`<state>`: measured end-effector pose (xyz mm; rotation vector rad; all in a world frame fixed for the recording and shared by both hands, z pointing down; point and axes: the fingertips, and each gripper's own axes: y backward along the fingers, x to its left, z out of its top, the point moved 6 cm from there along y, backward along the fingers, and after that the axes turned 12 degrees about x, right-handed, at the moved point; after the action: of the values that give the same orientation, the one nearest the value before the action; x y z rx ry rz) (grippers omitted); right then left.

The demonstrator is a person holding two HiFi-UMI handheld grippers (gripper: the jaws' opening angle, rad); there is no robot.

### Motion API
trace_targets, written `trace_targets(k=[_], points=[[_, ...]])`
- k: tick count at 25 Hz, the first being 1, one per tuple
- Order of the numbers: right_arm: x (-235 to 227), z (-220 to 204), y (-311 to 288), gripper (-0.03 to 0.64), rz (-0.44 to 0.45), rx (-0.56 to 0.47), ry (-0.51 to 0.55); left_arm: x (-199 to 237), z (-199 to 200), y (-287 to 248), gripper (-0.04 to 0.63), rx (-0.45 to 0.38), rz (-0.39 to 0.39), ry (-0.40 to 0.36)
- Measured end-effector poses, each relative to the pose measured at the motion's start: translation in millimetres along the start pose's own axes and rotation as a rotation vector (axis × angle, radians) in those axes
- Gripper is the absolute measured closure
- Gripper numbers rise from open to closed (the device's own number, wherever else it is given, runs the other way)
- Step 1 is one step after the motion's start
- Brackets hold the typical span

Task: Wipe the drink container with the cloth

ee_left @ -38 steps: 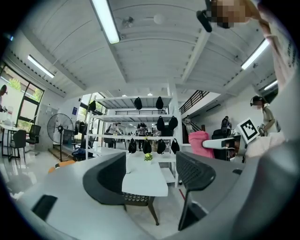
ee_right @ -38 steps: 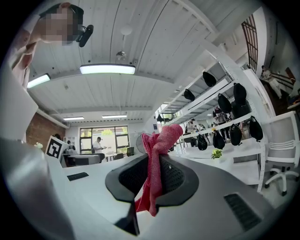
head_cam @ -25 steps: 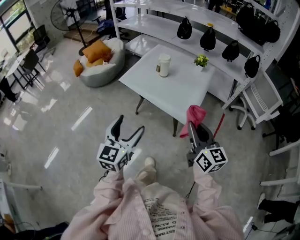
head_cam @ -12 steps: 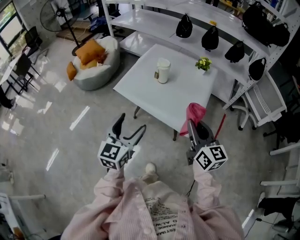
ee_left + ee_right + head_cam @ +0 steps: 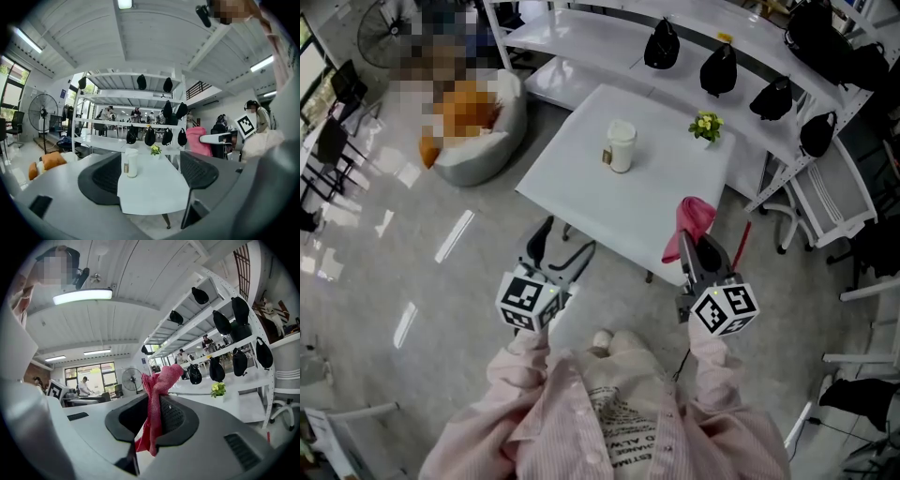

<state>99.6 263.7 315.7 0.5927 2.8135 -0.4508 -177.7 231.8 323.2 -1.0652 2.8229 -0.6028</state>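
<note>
Bright ceiling strip light (image 5: 82, 296); gripper views fisheye-warped at edges.

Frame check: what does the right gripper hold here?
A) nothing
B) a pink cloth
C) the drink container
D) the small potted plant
B: the right gripper is shut on the pink cloth, which hangs between its jaws, while the drink container stands apart on the white table.

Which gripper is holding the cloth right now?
The right gripper, jaws shut on the pink cloth; the left gripper stands open, holding nothing.
</note>
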Motion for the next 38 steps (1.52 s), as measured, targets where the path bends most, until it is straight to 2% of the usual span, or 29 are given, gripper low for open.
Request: trace_targets(k=[8,18,28,38], points=[[-23,3,-32,0.572,-0.024,0.024,-0.009,20,-1,-37,0.232,0.032,-0.029,0.005],[-66,32,-108,0.572,-0.029,0.045,-0.019,71,22,-106,0.230,0.060,-0.037,0.022],[-111,63,-177,0.572,-0.008,0.092,0.005,105,42,-192,0.221,0.144,-0.055,-0.015],[-149,83,-236,0.572,0.007,0.121,0.029,131,43,-264,0.215,0.218,-0.083,0.002]])
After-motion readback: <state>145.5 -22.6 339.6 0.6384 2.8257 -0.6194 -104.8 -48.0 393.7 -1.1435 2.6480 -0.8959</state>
